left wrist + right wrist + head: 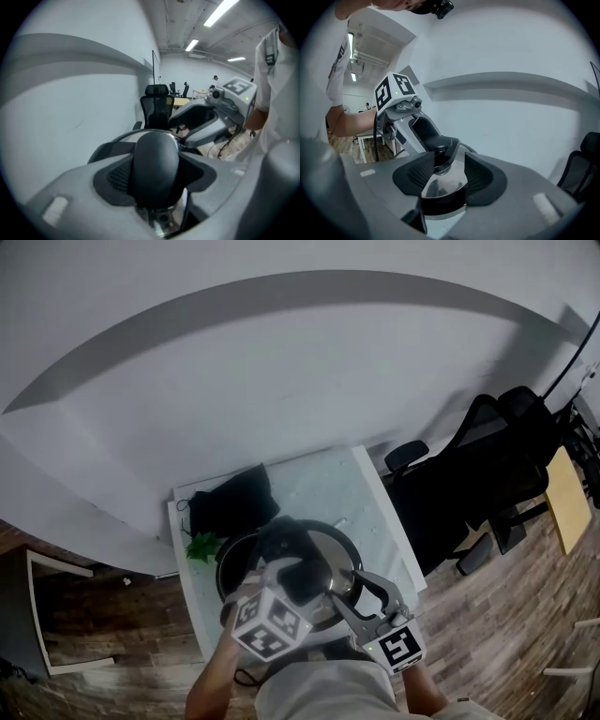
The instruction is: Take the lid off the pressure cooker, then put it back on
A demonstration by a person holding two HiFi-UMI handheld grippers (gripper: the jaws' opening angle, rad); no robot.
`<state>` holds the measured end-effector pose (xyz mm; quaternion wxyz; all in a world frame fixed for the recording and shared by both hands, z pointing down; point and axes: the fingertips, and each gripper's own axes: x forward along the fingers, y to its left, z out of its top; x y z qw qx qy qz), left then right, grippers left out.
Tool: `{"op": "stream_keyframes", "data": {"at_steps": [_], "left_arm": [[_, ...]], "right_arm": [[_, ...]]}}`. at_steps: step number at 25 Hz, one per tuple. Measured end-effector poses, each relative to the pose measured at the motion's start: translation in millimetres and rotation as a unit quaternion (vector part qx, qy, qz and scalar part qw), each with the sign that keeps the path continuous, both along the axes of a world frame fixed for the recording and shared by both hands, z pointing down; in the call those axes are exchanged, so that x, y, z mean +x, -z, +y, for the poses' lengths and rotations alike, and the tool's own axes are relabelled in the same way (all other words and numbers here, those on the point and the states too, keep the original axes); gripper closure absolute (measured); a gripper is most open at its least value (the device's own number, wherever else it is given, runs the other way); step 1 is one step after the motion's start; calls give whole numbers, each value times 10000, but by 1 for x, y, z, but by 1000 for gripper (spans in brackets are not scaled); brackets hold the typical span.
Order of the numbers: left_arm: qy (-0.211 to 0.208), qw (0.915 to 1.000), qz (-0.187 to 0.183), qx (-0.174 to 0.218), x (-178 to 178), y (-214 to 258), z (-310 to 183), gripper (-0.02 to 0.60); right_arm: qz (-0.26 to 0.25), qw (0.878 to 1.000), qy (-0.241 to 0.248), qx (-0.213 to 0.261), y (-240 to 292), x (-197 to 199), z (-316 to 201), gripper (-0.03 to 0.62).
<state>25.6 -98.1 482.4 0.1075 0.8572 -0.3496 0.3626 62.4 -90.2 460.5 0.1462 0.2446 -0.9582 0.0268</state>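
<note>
The steel pressure cooker lid (323, 559) hangs over the white table (347, 486), held by both grippers. My left gripper (296, 576) is shut on the lid's black knob (156, 166), which fills the space between its pads. My right gripper (351, 596) is shut on the lid's shiny edge (439, 185), at the lid's right side in the head view. The right gripper view also shows the knob (440, 143) in the left gripper's jaws. A curved rim of the pot (227, 568) shows to the left under the lid; the remainder is hidden.
A black bag (232, 502) and a small green plant (202, 547) lie at the table's far left part. A white wall rises behind the table. Black office chairs (473, 474) and a wooden desk (569, 495) stand to the right on the wood floor.
</note>
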Motion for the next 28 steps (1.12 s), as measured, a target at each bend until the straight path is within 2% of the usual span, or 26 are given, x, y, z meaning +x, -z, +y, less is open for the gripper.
{"op": "stream_keyframes", "data": {"at_steps": [10,28], "left_arm": [[-153,9997,1,-210,-51,-11,12,305],[-188,9981,19,-585,-97,-37,23,305]], "right_arm": [[80,9999,-75,-132,-11,-49,8,405],[227,9993,-178,-221,-24,-81,17,405]]}}
